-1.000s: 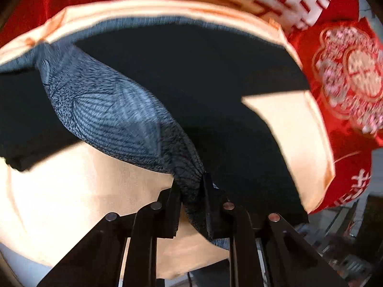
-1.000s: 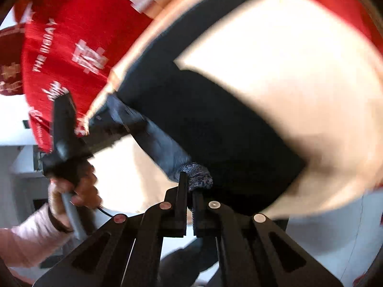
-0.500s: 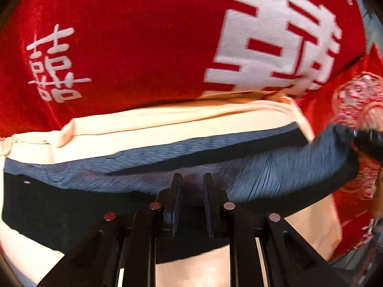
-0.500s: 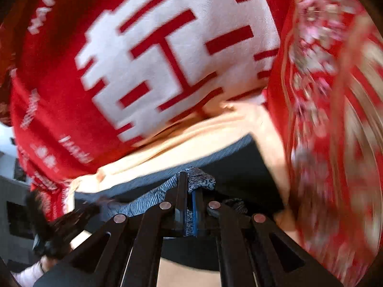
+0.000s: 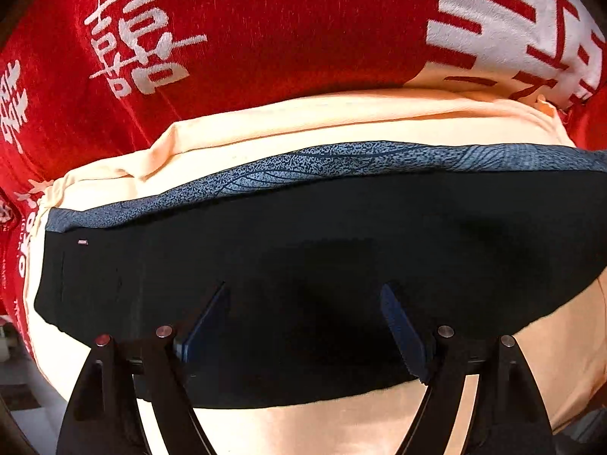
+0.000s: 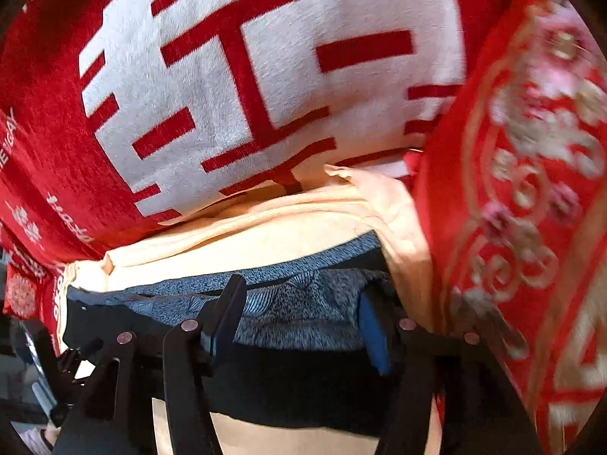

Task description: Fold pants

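The pants (image 5: 303, 250) are black with a blue-grey patterned waistband (image 5: 303, 159). They lie folded flat on a cream cloth (image 5: 303, 125). My left gripper (image 5: 303, 299) is open and empty, its fingers spread just over the black fabric. In the right wrist view the pants (image 6: 299, 311) show their patterned band folded over at the right end. My right gripper (image 6: 299, 299) is open and empty above that band, and its blue pads (image 6: 373, 337) are bare.
A red blanket with white characters (image 5: 265, 38) rises behind the cream cloth (image 6: 265, 227). A red embroidered cushion (image 6: 531, 189) stands close on the right of the right gripper. The other hand-held gripper shows at lower left (image 6: 49, 360).
Both grippers carried the patterned waistband forward over the pants and then opened. The fabric left the jaws and now lies flat.
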Tool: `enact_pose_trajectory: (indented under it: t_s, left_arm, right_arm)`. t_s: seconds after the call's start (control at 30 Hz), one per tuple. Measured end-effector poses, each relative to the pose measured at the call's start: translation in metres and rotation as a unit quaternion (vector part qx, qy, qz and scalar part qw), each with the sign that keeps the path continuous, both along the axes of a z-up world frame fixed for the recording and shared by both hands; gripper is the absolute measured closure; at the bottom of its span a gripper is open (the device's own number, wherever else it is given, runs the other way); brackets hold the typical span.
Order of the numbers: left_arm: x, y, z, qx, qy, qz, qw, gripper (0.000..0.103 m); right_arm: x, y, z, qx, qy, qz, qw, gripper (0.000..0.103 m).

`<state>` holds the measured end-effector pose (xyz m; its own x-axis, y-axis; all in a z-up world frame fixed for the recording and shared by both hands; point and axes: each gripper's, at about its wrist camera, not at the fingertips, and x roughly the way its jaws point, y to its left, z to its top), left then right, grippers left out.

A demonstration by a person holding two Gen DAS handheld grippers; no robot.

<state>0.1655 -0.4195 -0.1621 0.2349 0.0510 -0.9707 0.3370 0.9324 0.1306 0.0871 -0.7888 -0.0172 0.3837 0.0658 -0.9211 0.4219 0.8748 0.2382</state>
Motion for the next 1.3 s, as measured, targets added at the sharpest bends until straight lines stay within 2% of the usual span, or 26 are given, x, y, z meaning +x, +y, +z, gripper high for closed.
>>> enact_pose_trajectory:
  t_s: [0.1, 0.17, 0.2, 0.27, 0.37, 0.5, 0.57, 0.63, 0.7, 0.73, 0.87, 0.9, 0.97, 1.0, 1.07, 1.13, 1.2, 1.3]
  left_arm:
    - [0.006, -0.006, -0.013, 0.013, 0.001, -0.002, 0.9999, 0.021]
    - [0.009, -0.011, -0.030, 0.028, 0.010, -0.003, 0.9995, 0.021]
    - [0.008, -0.013, -0.034, 0.034, 0.008, -0.004, 0.9994, 0.020]
    - [0.009, -0.014, -0.035, 0.041, -0.013, 0.003, 0.9991, 0.014]
    - [0.012, -0.010, -0.037, 0.034, -0.005, 0.017, 0.9993, 0.014]
    - [0.015, -0.004, -0.040, 0.026, 0.000, 0.021, 0.9994, 0.014]
    - [0.017, -0.005, -0.042, 0.027, -0.004, 0.017, 0.9995, 0.014]
    - [0.015, -0.005, -0.042, 0.027, -0.009, 0.012, 0.9995, 0.014]
    - [0.015, -0.004, -0.043, 0.025, -0.011, 0.009, 0.9996, 0.014]
    - [0.016, -0.003, -0.043, 0.024, -0.010, 0.009, 0.9996, 0.014]
    - [0.022, -0.002, -0.041, 0.026, 0.000, 0.011, 0.9996, 0.014]
    - [0.024, -0.004, -0.039, 0.031, 0.002, 0.010, 0.9995, 0.014]
    - [0.032, -0.008, -0.024, 0.027, -0.003, 0.011, 0.9996, 0.014]
    - [0.037, -0.007, -0.018, 0.020, -0.008, 0.015, 0.9996, 0.014]
    - [0.048, -0.003, -0.008, 0.002, -0.019, 0.025, 0.9995, 0.014]
    - [0.060, -0.001, -0.007, -0.008, -0.023, 0.031, 0.9992, 0.014]
    - [0.070, -0.002, -0.013, 0.000, -0.020, 0.037, 0.9991, 0.014]
    - [0.079, -0.009, -0.024, 0.002, -0.012, 0.057, 0.9983, 0.014]
  right_arm:
    - [-0.009, 0.000, 0.008, 0.013, -0.020, 0.006, 1.000, 0.042]
    - [-0.002, 0.004, 0.017, -0.011, -0.041, 0.036, 0.998, 0.042]
    - [0.004, 0.006, 0.023, -0.029, -0.050, 0.043, 0.997, 0.042]
    - [0.005, 0.001, 0.027, -0.023, -0.058, 0.024, 0.998, 0.042]
    - [-0.017, 0.002, 0.005, 0.008, -0.007, -0.003, 1.000, 0.042]
    - [-0.071, 0.016, -0.037, 0.036, 0.062, -0.044, 0.996, 0.042]
    - [-0.086, 0.013, -0.055, 0.054, 0.078, -0.079, 0.992, 0.042]
    - [-0.090, 0.005, -0.065, 0.058, 0.069, -0.113, 0.989, 0.044]
    - [-0.081, -0.003, -0.070, 0.041, 0.057, -0.136, 0.988, 0.072]
    - [-0.075, -0.004, -0.070, 0.028, 0.062, -0.139, 0.988, 0.093]
    - [-0.054, 0.002, -0.040, -0.027, 0.022, -0.102, 0.994, 0.093]
    - [-0.053, 0.002, -0.041, -0.031, 0.029, -0.099, 0.994, 0.091]
    - [-0.056, -0.005, -0.051, -0.028, 0.075, -0.110, 0.991, 0.074]
    - [-0.062, -0.010, -0.051, -0.023, 0.085, -0.125, 0.988, 0.073]
    - [-0.070, -0.010, -0.039, -0.019, 0.074, -0.133, 0.988, 0.073]
    - [-0.069, 0.003, -0.025, -0.046, 0.057, -0.107, 0.992, 0.073]
    - [-0.056, 0.023, -0.017, -0.063, 0.033, -0.052, 0.996, 0.073]
    - [-0.018, 0.032, -0.026, -0.061, 0.019, -0.009, 0.998, 0.073]
